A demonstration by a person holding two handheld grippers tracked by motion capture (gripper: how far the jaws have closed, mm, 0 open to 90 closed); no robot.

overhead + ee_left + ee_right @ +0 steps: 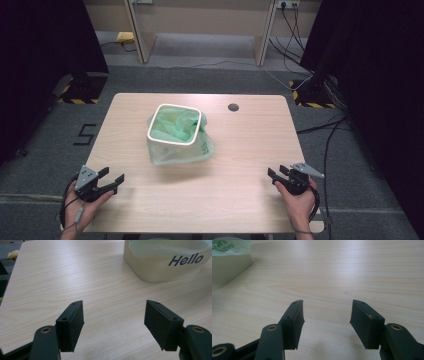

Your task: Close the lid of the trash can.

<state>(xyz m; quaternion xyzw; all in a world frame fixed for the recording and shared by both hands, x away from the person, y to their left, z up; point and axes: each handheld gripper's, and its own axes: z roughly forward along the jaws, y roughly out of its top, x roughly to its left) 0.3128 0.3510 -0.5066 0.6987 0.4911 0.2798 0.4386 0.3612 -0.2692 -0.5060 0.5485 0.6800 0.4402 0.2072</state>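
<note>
A small white bin (pixel 174 131) lined with a thin green plastic bag (pixel 186 150) stands in the middle of the wooden table (pixel 240 150). The bag spills over the rim and down the bin's right side. In the left gripper view the bin (pixel 160 267) carries the word "Hello". My left gripper (pixel 111 176) rests open near the table's front left corner, nothing between its jaws (pixel 113 323). My right gripper (pixel 277 172) is open near the front right, also with nothing in it (pixel 327 320). The bin's corner (pixel 227 267) shows at the upper left of the right gripper view.
A dark round cable hole (pixel 233 107) sits near the table's far edge. Cables (pixel 325 135) run over the grey floor to the right. Black curtains (pixel 380 75) flank both sides, and a wooden partition (pixel 200 25) stands behind.
</note>
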